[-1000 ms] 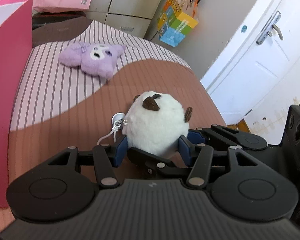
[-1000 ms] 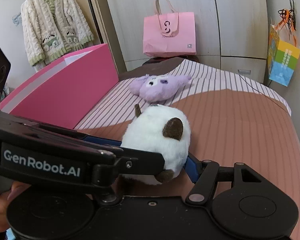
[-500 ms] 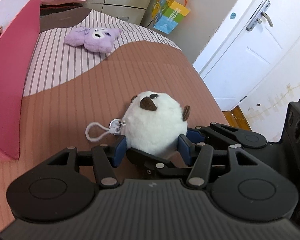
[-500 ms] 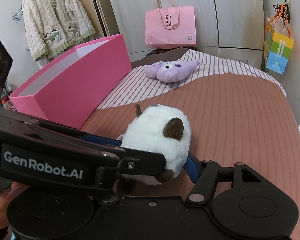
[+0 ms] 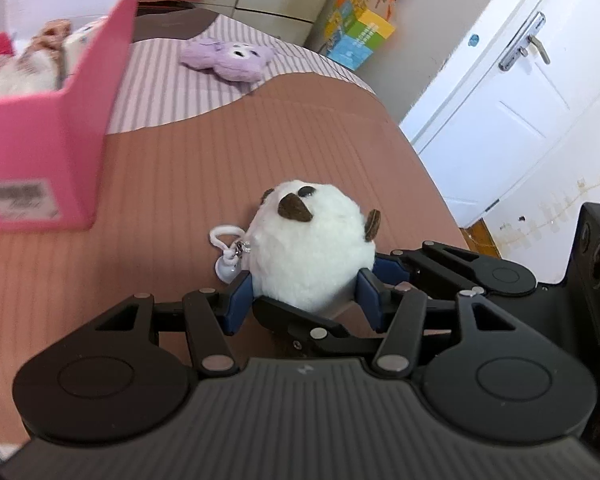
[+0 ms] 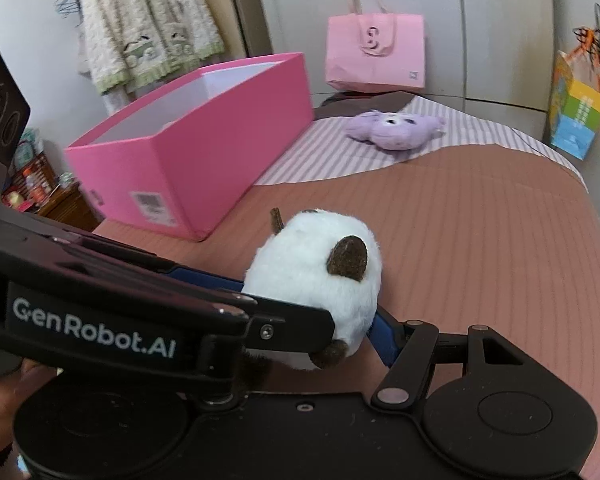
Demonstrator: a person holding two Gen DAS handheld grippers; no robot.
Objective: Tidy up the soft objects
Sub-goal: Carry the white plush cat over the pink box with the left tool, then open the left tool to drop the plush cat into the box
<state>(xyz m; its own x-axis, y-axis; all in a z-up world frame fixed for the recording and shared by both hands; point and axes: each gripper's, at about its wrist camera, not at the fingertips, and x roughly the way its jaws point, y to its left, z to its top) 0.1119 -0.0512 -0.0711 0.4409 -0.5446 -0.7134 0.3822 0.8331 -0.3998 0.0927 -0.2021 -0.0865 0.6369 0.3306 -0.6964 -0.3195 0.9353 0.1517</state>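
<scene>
The bed (image 5: 260, 152), covered in a brown and striped spread, carries everything here. At its left side stands the pink box (image 5: 60, 128), open-topped, with several plush toys already lying inside. Far back on the striped part lies a purple plush toy (image 5: 230, 58), well apart from the box and not yet collected.

The step in hand looks like carrying: the round white plush keychain (image 5: 308, 248), with brown ears and a white loop clip at its side, is gripped from both sides at once. The left hand-held gripper (image 5: 304, 292) has its blue pads pressed into the toy's lower flanks, and the right hand-held gripper (image 6: 320, 320) clamps it crosswise, also holding it.

Next, I judge, the pair must travel together to the box, clear its near wall, then let go above the opening so the toy drops among the others.
</scene>
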